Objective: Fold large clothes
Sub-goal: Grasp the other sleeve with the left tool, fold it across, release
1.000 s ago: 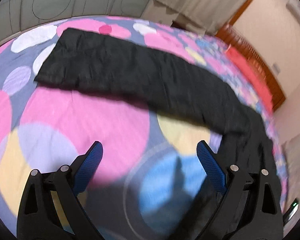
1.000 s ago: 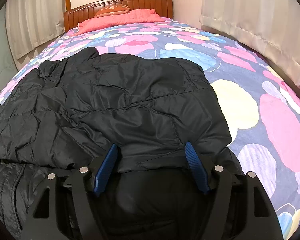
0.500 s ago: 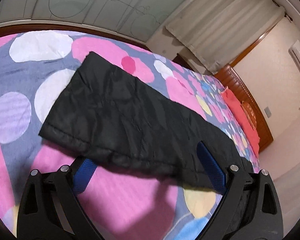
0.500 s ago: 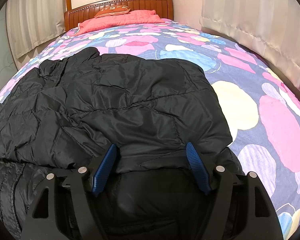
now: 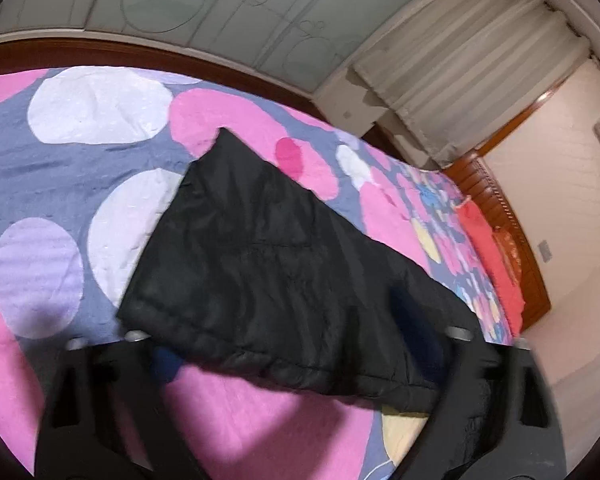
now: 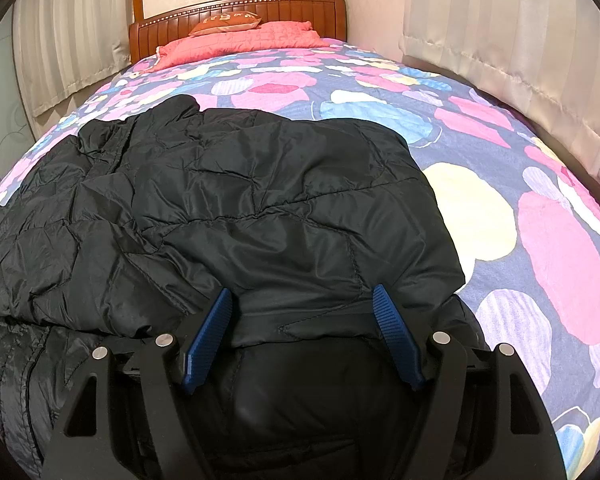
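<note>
Two grippers in view, one jacket. Black quilted jacket (image 6: 228, 216) lies across the bed (image 6: 560, 264), on the spotted bedspread, body bunched up w/ a fold over the top; red pillow (image 6: 240, 38) and wooden headboard (image 6: 236, 10) sit well beyond it at the far end.

Right gripper (image 6: 306, 334) — I see both blue pads either side of a raised band of jacket fabric near the hem. Pads look to touch or nearly touch the cloth, but I can't tell whether they actually press it, so I won't call it gripping.

Left gripper (image 5: 292, 364) is at the jacket's sleeve (image 5: 268, 264), which stretches flat across pink and white spots toward the foot of the bed. Sleeve's cuff end lies over the gripper's fingers; one blue pad (image 5: 166, 362) peeks out under the cuff edge, other pad is a dark blur behind the cloth. Its jaws have just been closing, w/ the sleeve between them — frame is motion-blurred, so can't tell if pads bite the fabric yet.

Curtains (image 5: 472, 68) hang along the wall past the bed in left view, and on both sides in right view.
</note>
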`<state>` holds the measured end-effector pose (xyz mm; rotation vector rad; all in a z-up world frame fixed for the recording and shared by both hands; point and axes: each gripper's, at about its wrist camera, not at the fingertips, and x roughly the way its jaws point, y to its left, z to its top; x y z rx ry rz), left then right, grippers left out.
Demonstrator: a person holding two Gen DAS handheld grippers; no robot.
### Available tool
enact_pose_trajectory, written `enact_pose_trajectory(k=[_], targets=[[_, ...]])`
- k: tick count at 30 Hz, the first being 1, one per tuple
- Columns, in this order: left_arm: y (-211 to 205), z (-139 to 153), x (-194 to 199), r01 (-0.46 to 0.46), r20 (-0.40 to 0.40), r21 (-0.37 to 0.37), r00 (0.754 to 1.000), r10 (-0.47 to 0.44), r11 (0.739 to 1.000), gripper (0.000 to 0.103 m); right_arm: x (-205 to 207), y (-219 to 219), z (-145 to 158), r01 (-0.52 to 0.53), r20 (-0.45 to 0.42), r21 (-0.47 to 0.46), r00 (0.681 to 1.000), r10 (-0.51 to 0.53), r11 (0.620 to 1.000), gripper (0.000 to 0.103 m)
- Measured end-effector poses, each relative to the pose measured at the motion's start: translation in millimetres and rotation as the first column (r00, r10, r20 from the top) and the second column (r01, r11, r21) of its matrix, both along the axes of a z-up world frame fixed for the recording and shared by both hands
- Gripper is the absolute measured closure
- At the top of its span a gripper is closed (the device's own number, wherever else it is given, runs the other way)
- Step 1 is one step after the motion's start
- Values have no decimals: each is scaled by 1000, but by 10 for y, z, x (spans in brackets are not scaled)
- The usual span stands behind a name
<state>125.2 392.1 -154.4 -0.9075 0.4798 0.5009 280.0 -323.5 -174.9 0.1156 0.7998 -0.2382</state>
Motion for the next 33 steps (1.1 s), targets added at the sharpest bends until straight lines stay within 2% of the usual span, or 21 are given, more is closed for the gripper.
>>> enact_pose_trajectory(k=[1,4,6,8,11,13,16,19,23,25,26,29,33], targets=[[23,-8,9,1,-11,-6,1000,-1,1000,52,3,-4,3,0,0,-1,1000,0,1000,31],[65,5,6,-15,-51,8,999,16,1000,76,3,-6,3,0,1,0,1000,0,1000,31],[42,90,14,-22,-71,56,997,26,998,82,5,-6,3,0,1,-1,1000,0,1000,31],[-50,230,47,-19,-73,126,997,29,992,82,3,-3,2,0,2,-2,1000,0,1000,31],[-311,532,131,27,-49,246,999,-15,969,82,2,-1,0,0,2,-2,1000,0,1000,31],[-583,762,230,84,-31,325,996,-78,942,82,1,-1,-2,0,2,-1,1000,0,1000,31],[-1003,1001,390,185,-20,390,981,-192,902,82,4,-2,-2,0,5,3,1000,0,1000,31],[-1524,1141,576,301,-29,418,947,-319,857,82,13,-12,15,-1,7,6,1000,1,1000,31],[-2242,1178,840,429,-67,470,889,-453,771,82,30,-41,20,-2,14,17,1000,2,1000,31],[-2650,1151,968,501,-97,489,845,-527,714,83,34,-58,23,-2,18,23,1000,1,1000,31],[-2849,1132,1011,530,-119,501,825,-553,684,83,34,-66,22,-2,20,26,1000,1,1000,31],[-3313,1005,1145,606,-175,499,771,-613,619,83,53,-95,19,-3,25,35,1000,2,999,30],[-3787,765,1234,674,-235,484,714,-659,558,83,71,-120,10,-4,30,42,1000,3,999,30]])
